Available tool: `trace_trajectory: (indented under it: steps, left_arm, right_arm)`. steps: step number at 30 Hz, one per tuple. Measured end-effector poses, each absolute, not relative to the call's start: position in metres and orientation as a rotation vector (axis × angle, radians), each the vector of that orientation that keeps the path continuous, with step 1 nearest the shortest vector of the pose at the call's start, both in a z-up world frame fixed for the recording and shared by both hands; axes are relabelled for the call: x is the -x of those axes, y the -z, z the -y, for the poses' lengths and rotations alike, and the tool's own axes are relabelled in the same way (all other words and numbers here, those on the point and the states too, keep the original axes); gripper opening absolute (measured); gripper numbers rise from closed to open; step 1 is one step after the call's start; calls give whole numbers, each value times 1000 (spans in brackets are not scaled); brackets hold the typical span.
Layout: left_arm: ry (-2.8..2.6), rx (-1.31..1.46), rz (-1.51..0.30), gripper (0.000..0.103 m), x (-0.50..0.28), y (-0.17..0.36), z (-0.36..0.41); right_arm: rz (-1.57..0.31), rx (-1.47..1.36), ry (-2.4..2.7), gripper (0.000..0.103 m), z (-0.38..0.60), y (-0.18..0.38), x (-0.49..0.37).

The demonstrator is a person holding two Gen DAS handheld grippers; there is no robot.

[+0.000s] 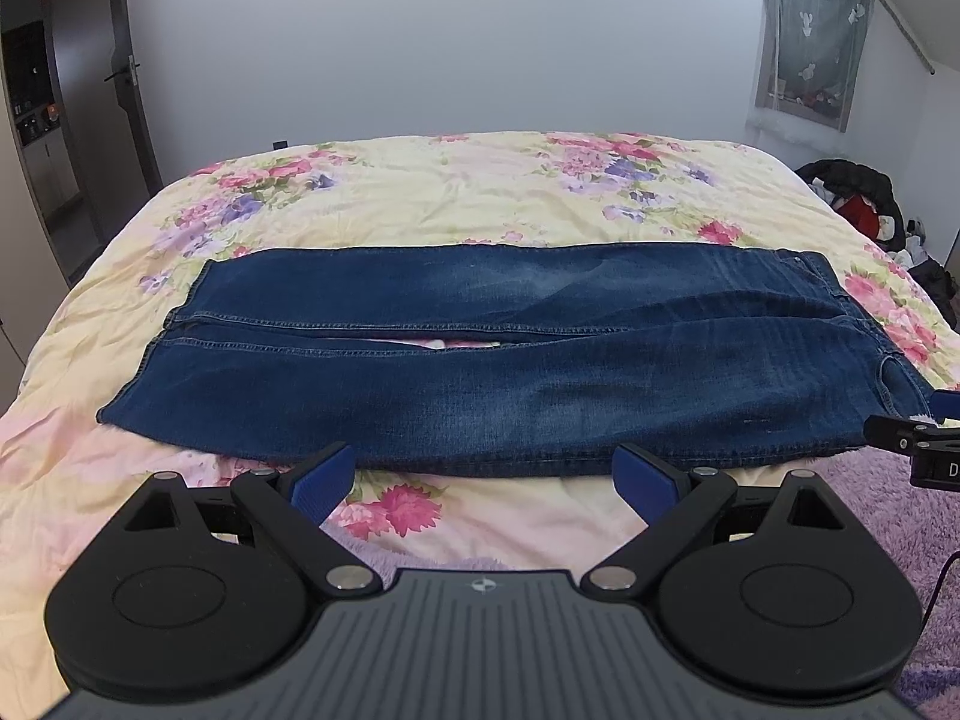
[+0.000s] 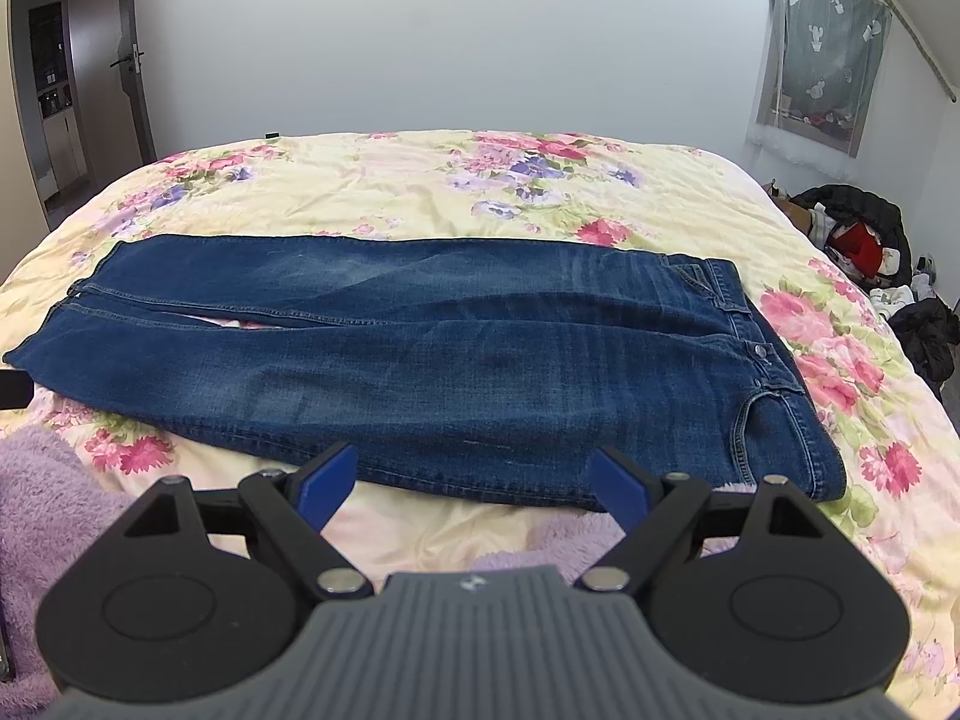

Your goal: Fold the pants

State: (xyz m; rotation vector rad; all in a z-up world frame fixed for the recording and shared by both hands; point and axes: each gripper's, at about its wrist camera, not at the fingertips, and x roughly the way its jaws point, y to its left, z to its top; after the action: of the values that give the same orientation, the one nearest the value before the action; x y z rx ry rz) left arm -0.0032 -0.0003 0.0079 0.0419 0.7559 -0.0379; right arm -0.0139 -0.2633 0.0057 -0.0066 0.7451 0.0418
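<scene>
Dark blue jeans (image 1: 480, 360) lie flat across the bed, waistband to the right, leg cuffs to the left, the two legs side by side. They also show in the right wrist view (image 2: 456, 372). My left gripper (image 1: 485, 483) is open and empty, just short of the near leg's edge around its middle. My right gripper (image 2: 474, 483) is open and empty, just short of the near edge closer to the waistband (image 2: 774, 372). The right gripper's tip also shows at the right edge of the left wrist view (image 1: 912, 438).
The bed has a floral yellow quilt (image 1: 450, 192) and a purple fleece blanket (image 2: 42, 480) at the near edge. A pile of dark clothes (image 2: 864, 240) lies on the floor to the right. A door (image 1: 129, 72) stands at the back left.
</scene>
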Motion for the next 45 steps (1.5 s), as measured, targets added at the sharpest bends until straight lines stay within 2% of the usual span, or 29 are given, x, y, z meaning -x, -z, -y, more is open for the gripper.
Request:
trace_trajectory:
  steps: [45]
  left_arm:
    - [40, -39, -757, 103, 5, -9, 4]
  right_arm:
    - [-754, 9, -32, 82, 264, -6, 16]
